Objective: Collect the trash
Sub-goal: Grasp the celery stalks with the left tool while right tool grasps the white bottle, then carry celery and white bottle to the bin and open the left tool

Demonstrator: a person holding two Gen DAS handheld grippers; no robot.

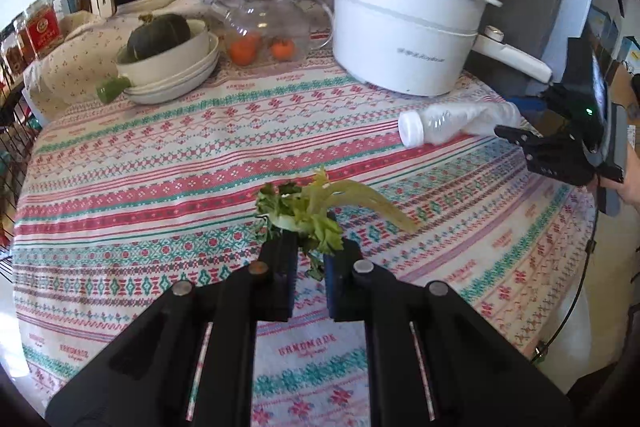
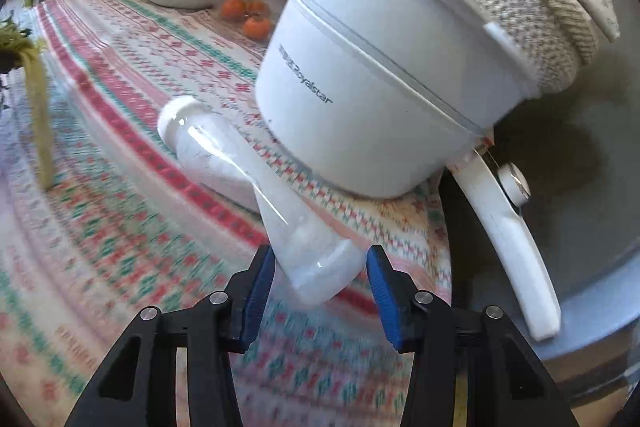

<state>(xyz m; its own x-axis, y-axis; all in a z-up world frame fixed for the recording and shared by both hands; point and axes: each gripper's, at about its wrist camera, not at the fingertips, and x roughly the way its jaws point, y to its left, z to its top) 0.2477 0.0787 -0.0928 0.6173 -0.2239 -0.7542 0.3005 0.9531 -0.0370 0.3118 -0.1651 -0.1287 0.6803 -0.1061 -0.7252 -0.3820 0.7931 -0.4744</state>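
I have both pickups in hand: left gripper (image 1: 310,251) jaws pinch the leafy green celery scrap (image 1: 316,205); right gripper (image 2: 320,291) jaws clamp the crumpled clear plastic bottle (image 2: 260,183) by the counter's right edge. Next, carry both to a bin.

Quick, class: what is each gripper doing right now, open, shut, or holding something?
Left gripper: shut on the celery scrap.
Right gripper: fingers around the plastic bottle; a firm grip cannot be told.

Bottle (image 1: 456,123) before pot (image 1: 404,39), celery (image 1: 316,207) left of it
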